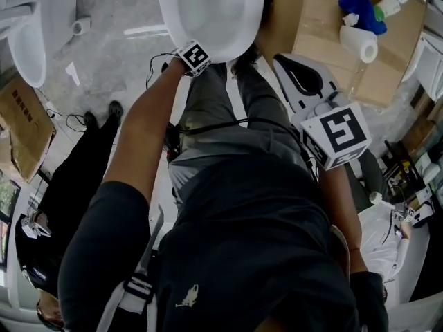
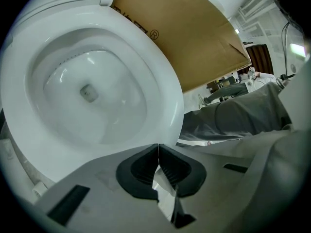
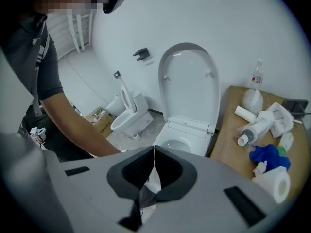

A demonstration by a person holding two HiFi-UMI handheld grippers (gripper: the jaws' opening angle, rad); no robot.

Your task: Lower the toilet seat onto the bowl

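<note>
Left gripper [image 2: 158, 148]: jaws pressing together, gripping nothing, hanging just over toilet bowl [image 2: 160, 81] rim.
Right gripper [image 3: 154, 150]: jaws meeting, holding nothing.

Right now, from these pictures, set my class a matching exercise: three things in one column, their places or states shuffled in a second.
Things:
1 toilet lid
2 paper roll
3 left gripper

Places or states:
a shut, nothing held
b standing upright
c lying on the brown cardboard

Pairs: 1-b; 2-c; 3-a.
</note>
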